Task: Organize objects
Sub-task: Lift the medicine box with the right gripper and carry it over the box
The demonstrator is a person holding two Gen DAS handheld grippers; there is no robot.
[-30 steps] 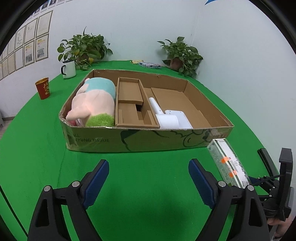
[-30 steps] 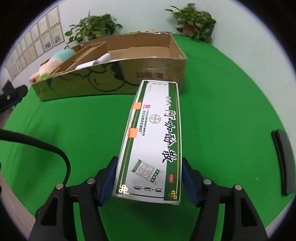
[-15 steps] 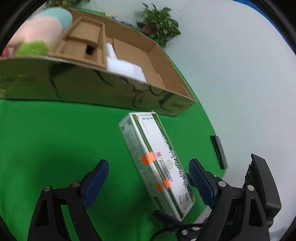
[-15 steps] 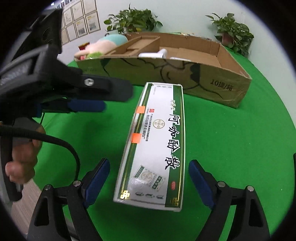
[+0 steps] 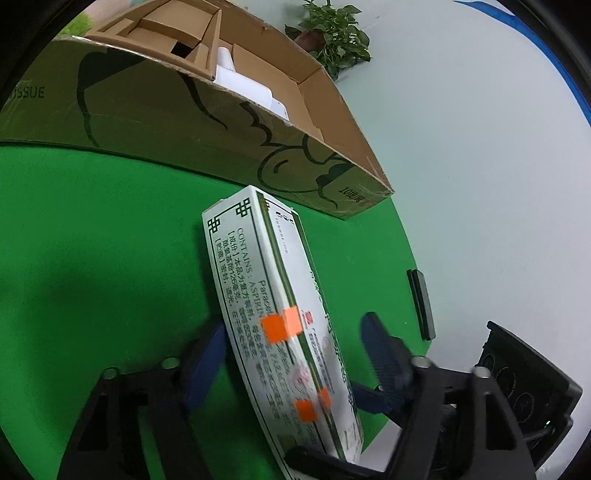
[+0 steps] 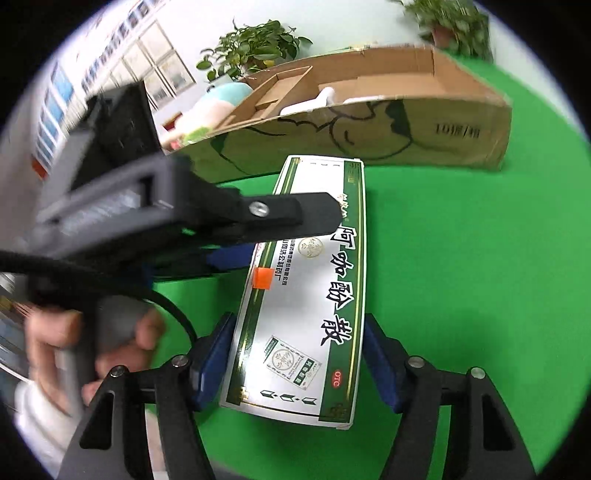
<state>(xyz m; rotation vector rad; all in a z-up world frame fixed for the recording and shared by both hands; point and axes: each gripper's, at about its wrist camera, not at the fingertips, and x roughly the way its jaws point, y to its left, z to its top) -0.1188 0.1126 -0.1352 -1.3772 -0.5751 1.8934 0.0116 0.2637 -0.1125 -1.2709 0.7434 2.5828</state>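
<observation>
A long white-and-green medicine box with orange stickers lies on the green table in front of the cardboard box. My right gripper brackets its near end, its blue pads close to both sides. My left gripper comes in from the side and straddles the same medicine box, its blue pads a little apart from it. It also shows in the right wrist view, reaching over the box's middle.
The cardboard box holds a plush toy, a cardboard insert and a white item. A black flat object lies at the table's right edge. Potted plants stand behind.
My left gripper has swung right and closed in on the medicine box, which now lies between its fingers. My right gripper, open half a second ago, has narrowed around the box's near end.
</observation>
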